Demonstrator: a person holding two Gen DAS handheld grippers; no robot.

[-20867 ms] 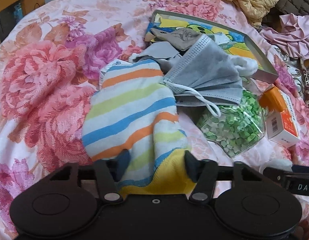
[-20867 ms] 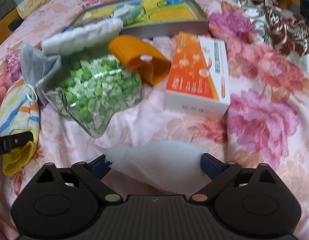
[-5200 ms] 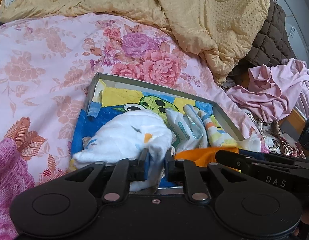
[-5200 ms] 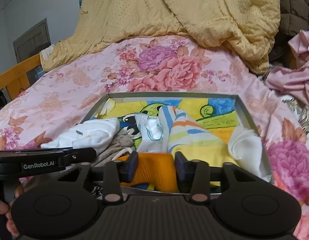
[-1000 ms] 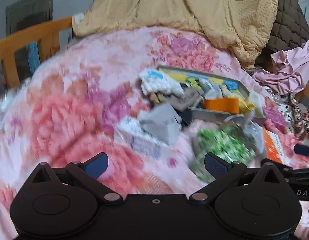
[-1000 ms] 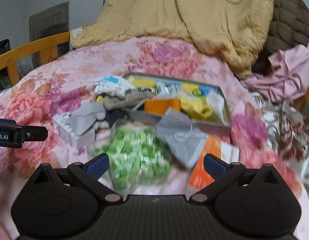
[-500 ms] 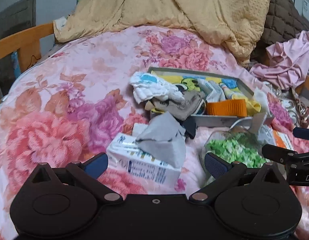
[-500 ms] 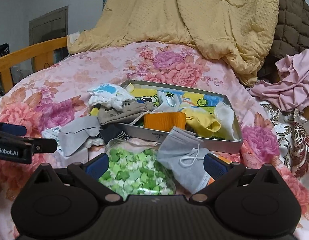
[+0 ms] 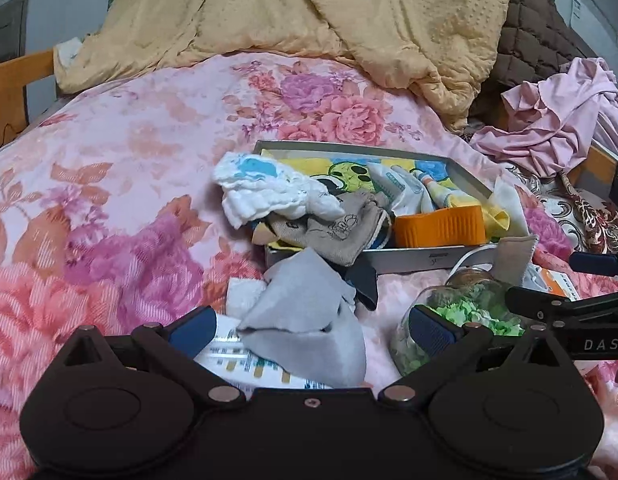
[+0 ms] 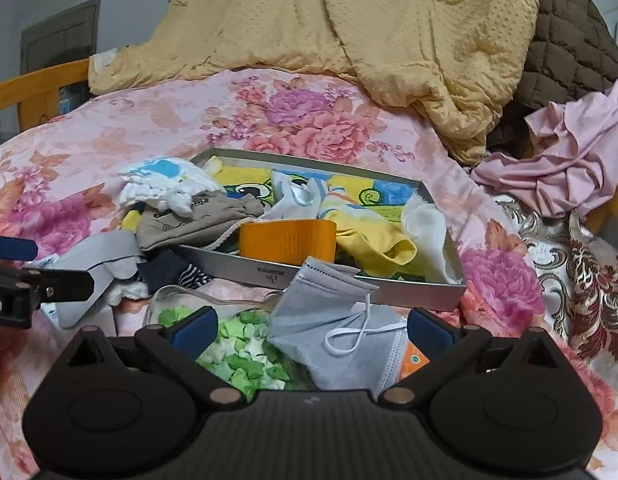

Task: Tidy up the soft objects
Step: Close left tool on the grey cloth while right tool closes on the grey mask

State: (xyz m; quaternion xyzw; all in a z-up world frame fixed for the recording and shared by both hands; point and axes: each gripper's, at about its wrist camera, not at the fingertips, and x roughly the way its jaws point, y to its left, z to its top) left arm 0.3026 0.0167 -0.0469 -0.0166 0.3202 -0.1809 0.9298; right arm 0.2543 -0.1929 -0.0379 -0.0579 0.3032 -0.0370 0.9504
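**Snag risks before the next grab**

Both tongs gape wide and carry nothing: left tongs (image 9: 311,326) over the grey cloth (image 9: 309,320) on the bed, right tongs (image 10: 311,326) over the grey face mask (image 10: 341,320). The tray (image 10: 413,294) is already crowded with soft items. Pinch the mask low and you may snag the bag of green bits (image 10: 241,354) under it. The white cloth (image 9: 265,192) overhangs the tray's rim; a bump could drop it.
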